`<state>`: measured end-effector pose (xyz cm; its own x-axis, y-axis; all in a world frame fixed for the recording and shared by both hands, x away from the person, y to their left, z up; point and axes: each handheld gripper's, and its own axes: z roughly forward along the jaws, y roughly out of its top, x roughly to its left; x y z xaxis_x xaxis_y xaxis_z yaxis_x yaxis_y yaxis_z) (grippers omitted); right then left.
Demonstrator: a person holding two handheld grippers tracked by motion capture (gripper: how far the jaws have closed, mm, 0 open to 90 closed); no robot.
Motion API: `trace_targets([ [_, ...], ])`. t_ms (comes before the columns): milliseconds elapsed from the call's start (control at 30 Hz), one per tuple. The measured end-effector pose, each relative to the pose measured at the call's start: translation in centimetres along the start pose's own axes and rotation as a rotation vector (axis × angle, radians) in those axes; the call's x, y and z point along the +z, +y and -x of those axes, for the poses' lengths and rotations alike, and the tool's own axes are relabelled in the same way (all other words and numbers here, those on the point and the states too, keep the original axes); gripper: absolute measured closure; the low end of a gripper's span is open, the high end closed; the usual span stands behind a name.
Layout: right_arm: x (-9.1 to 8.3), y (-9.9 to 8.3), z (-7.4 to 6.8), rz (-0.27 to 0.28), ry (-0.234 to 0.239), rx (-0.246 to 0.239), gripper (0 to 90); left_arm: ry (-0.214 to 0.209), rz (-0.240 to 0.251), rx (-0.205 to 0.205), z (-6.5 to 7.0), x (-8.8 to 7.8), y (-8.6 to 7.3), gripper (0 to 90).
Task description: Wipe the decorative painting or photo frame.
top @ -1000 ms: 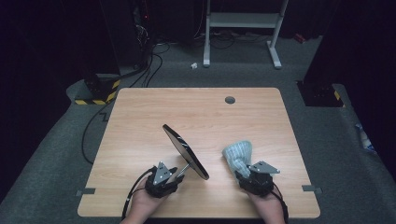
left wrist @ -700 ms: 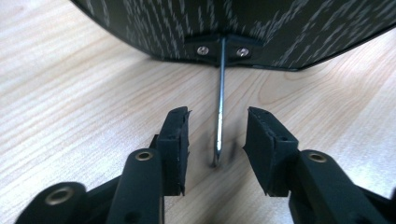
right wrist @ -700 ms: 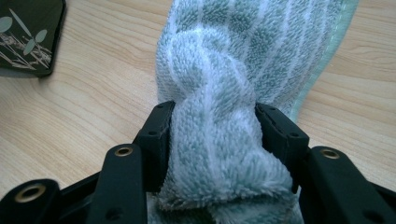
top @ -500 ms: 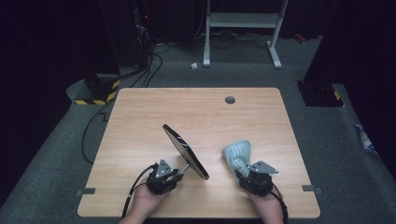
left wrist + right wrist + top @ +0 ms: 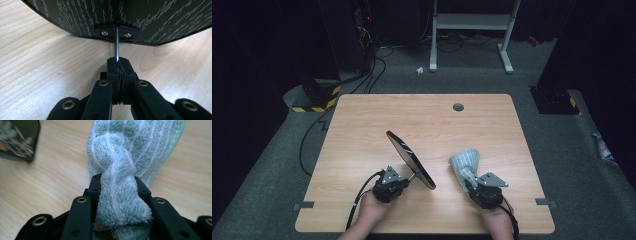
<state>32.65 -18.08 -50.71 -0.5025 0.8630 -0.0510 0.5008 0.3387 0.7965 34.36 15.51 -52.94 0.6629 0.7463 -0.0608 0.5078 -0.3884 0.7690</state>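
A black oval panel (image 5: 409, 159) with a pale grain print stands tilted on edge on the wooden table (image 5: 362, 130), left of centre near the front. A thin metal rod (image 5: 116, 42) runs from a bracket on the panel (image 5: 125, 15) into my left gripper (image 5: 117, 62), whose jaws have just been closing and are shut on the rod. In the high view the left gripper (image 5: 406, 181) sits just in front of the panel. My right gripper (image 5: 117, 182) has also just been closing and pinches a bunched teal striped cloth (image 5: 132, 142). The cloth (image 5: 465, 162) stands up from the right gripper (image 5: 469, 181).
A round cable hole (image 5: 458, 106) sits near the table's far edge. Bare wood lies between the two hands and beyond them. On the floor behind are cables, a yellow-and-black striped base (image 5: 314, 102) and a white frame (image 5: 472, 30). The panel's corner (image 5: 17, 137) lies left of the cloth.
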Motion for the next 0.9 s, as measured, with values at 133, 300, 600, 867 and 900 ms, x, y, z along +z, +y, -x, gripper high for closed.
trace_targets([
  [133, -1.2, 1.2, -0.5, 0.072, 0.008, -0.01, 66.5, 0.02, 0.0, -0.013, -0.2, 0.2, 0.2, 88.6],
  [300, -3.3, 3.8, -1.7, 0.188, 0.052, -0.014, 66.3, 0.049, 0.002, -0.027, -0.5, 0.1, 0.2, 88.5],
  [600, -6.3, 9.2, -4.1, 0.356, 0.14, -0.029, 66.1, 0.071, 0.002, -0.073, -1.5, 0.4, 0.4, 88.5],
  [867, -7.3, 14.8, -7.6, 0.466, 0.244, -0.084, 65.8, 0.07, 0.002, -0.068, -1.6, 0.4, 0.4, 88.3],
  [900, -7.2, 15.4, -8.1, 0.474, 0.251, -0.095, 65.8, 0.069, 0.002, -0.069, -1.6, 0.4, 0.5, 88.3],
])
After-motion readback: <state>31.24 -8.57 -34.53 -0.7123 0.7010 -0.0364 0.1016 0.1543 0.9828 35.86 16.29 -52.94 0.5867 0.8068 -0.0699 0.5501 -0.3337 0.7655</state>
